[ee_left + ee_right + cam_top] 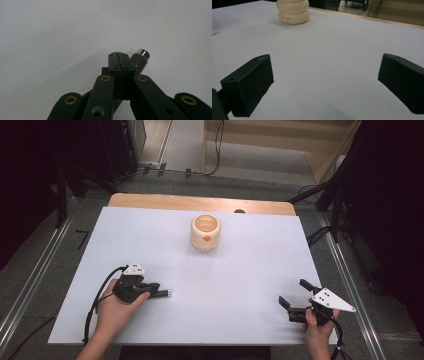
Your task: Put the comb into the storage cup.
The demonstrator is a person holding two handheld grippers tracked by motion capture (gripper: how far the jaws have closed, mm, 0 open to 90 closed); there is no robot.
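A cream, ribbed cup [205, 232] stands upright at the far middle of the white tabletop [150, 240]; its base shows in the right gripper view [293, 11]. My left gripper [159, 293] lies low near the front left with its jaws shut, pads meeting [119, 56]. A short dark cylinder with a silver cap [140, 57] pokes out just past and beside the jaw tips [167, 293]; I cannot tell whether it is gripped. My right gripper [292, 291] is at the front right, open, with bare table between its fingers [325, 58].
A strip of wooden table [200, 202] shows beyond the white sheet. Metal rails [345, 280] run along both sides of the table, and cables [217, 150] lie on the floor behind it.
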